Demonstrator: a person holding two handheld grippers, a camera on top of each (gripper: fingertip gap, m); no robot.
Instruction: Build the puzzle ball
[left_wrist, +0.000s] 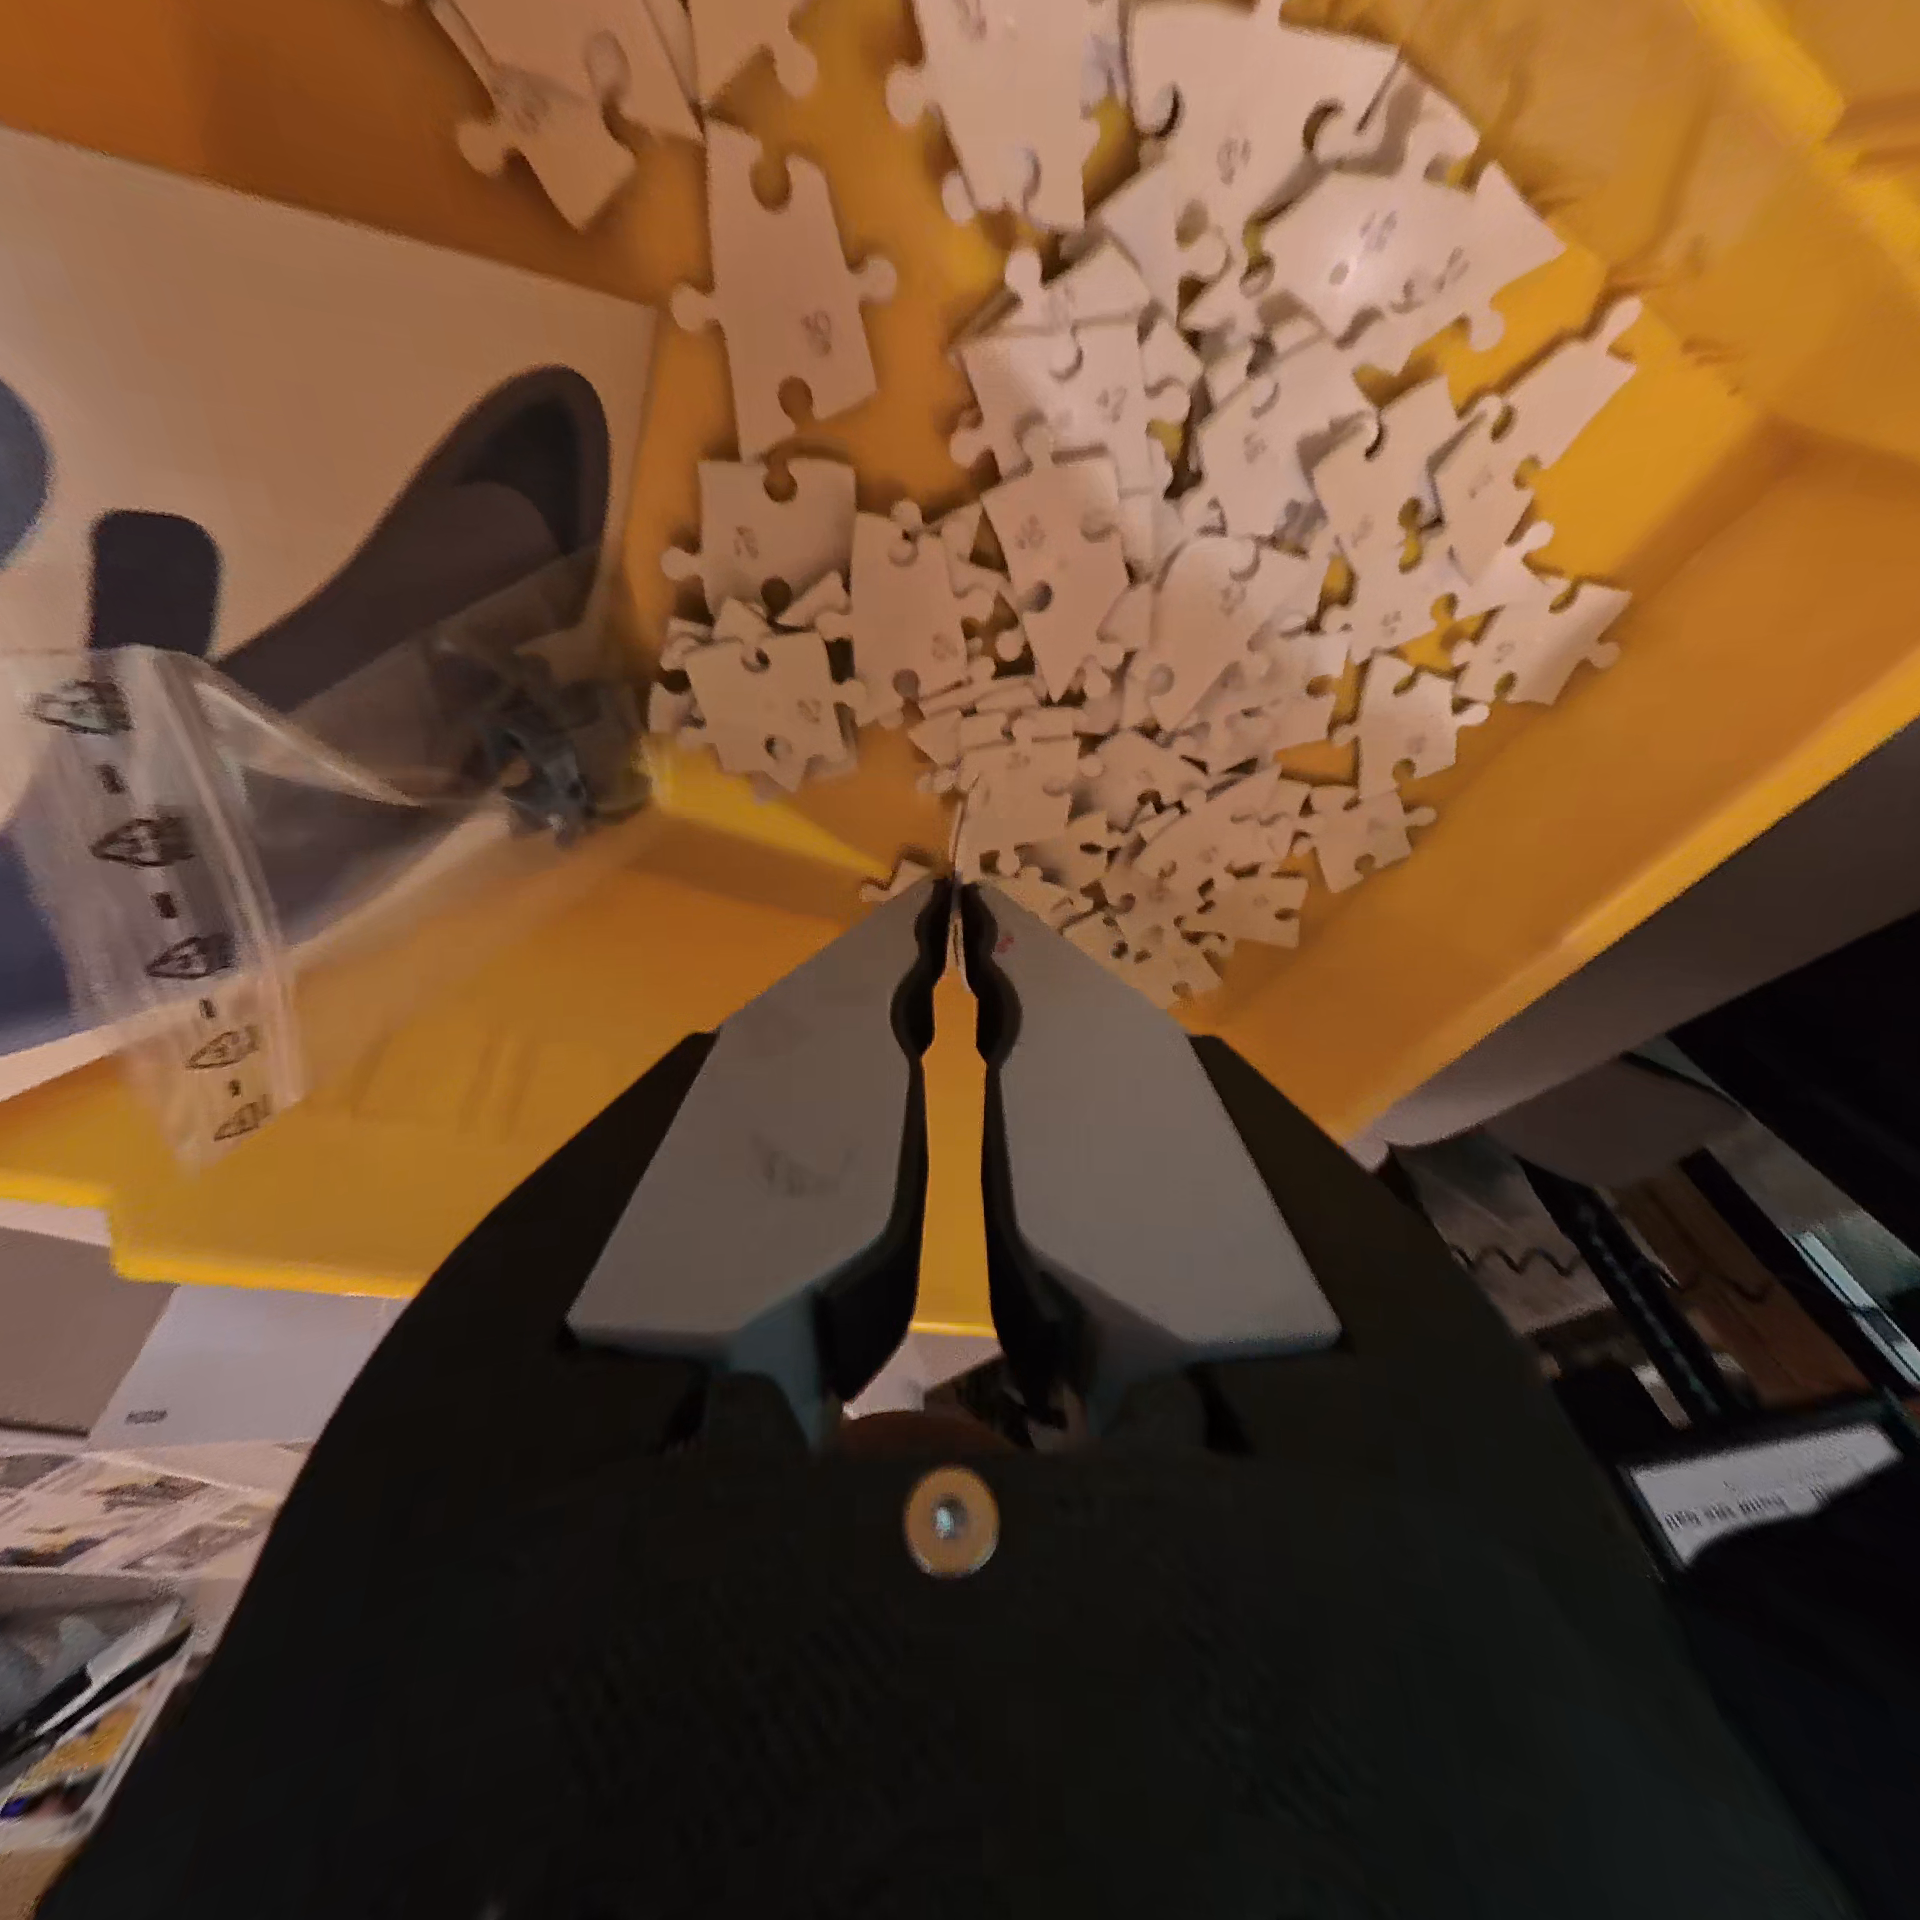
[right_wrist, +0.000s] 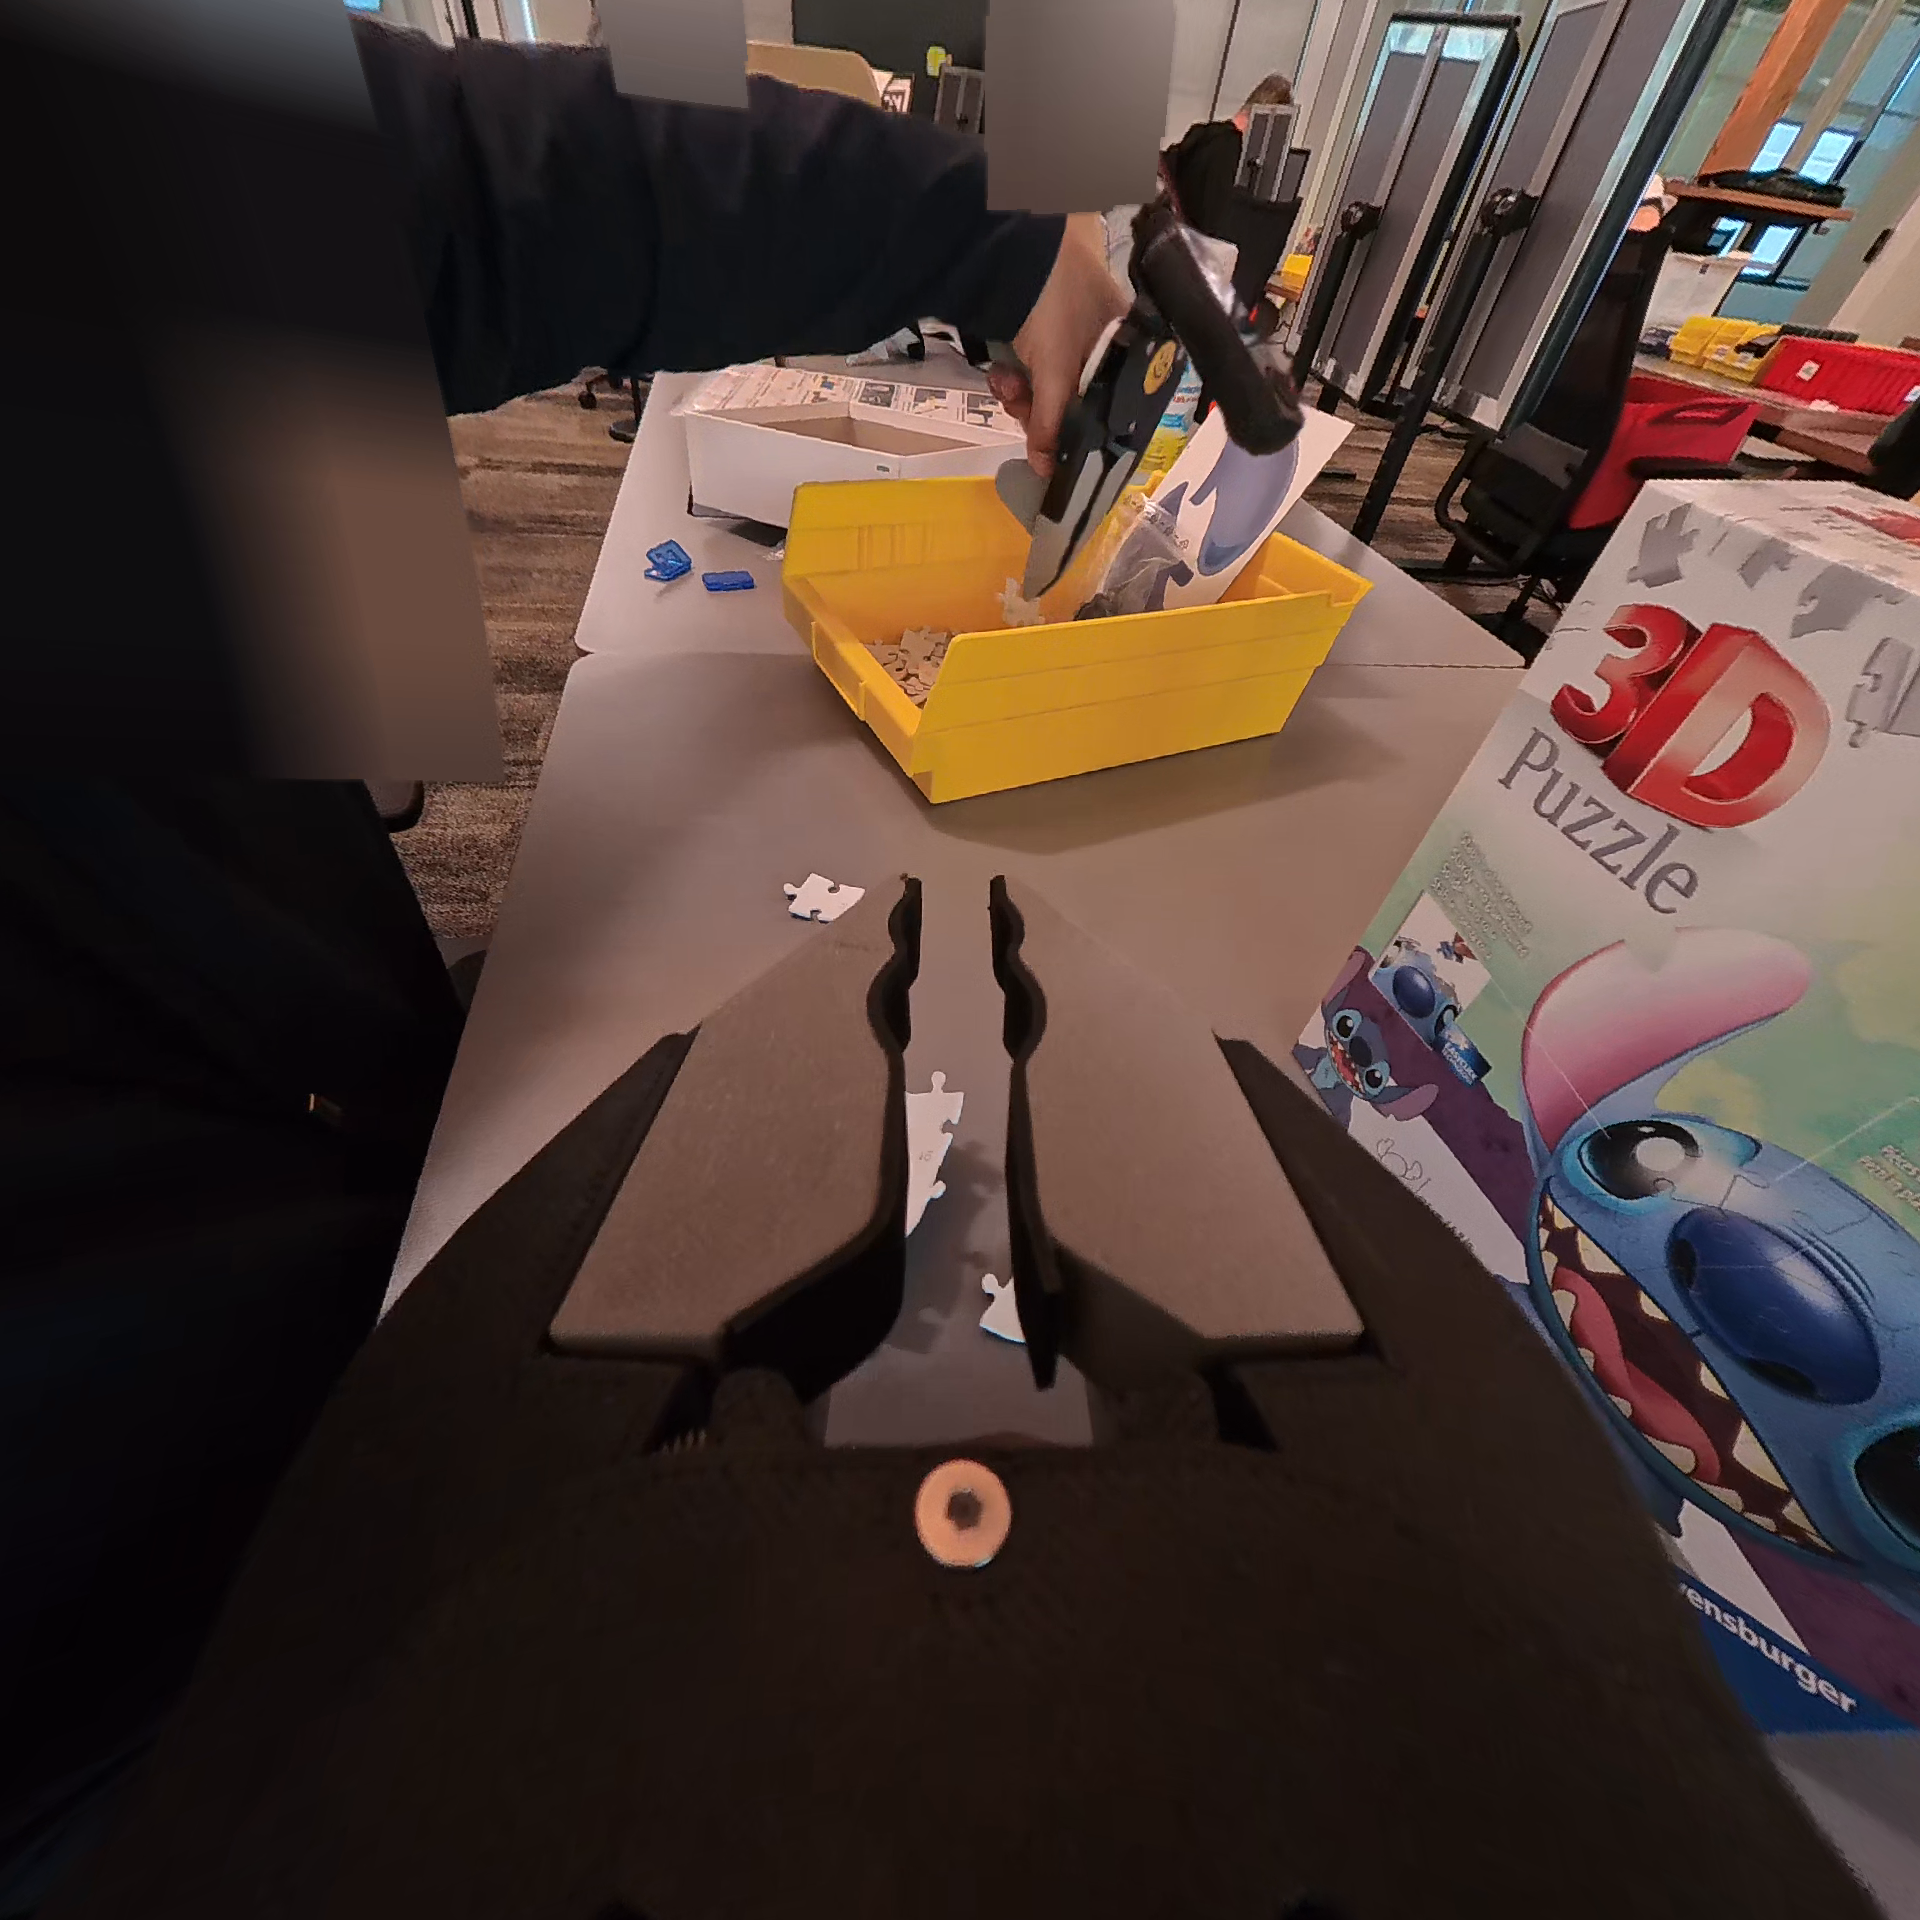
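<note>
Left claw pinches a thin puzzle piece edge-on above the pile in the yellow bin; right claw hovers parted over the desk, three loose pieces near it. Light, stiff, slick card: best gripped across a flat edge. Motion blur hides the gripped piece's shape; fingers cover two of the desk pieces.

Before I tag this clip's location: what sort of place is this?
Probably an open office or lab workspace: grey tables, partition screens and rolling chairs behind the yellow bin.
</note>
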